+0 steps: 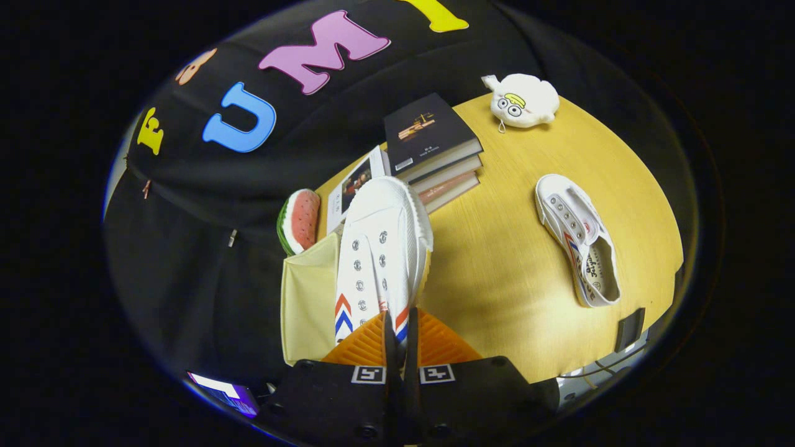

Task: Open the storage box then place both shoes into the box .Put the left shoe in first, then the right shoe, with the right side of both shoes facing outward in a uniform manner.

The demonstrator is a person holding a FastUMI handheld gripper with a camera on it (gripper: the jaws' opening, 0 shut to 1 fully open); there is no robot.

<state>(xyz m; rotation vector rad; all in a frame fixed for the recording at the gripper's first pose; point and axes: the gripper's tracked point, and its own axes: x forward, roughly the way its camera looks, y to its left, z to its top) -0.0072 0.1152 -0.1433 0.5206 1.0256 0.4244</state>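
The white canvas shoe (380, 248), pinched between the gripper (400, 335) fingers, was best lowered squarely into the pale yellow storage box (308, 298) just beside it.

**What is on your yellow table**

You have a yellow wooden table (515, 261). A white shoe (577, 239) lies flat on it, well apart from the other things. A stack of books (435, 152) sits near the far edge, with a picture book (357, 186) just beside it. A white plush toy (523, 100) rests at the far side. A watermelon slice toy (299, 220) sits near the pale box (308, 298).
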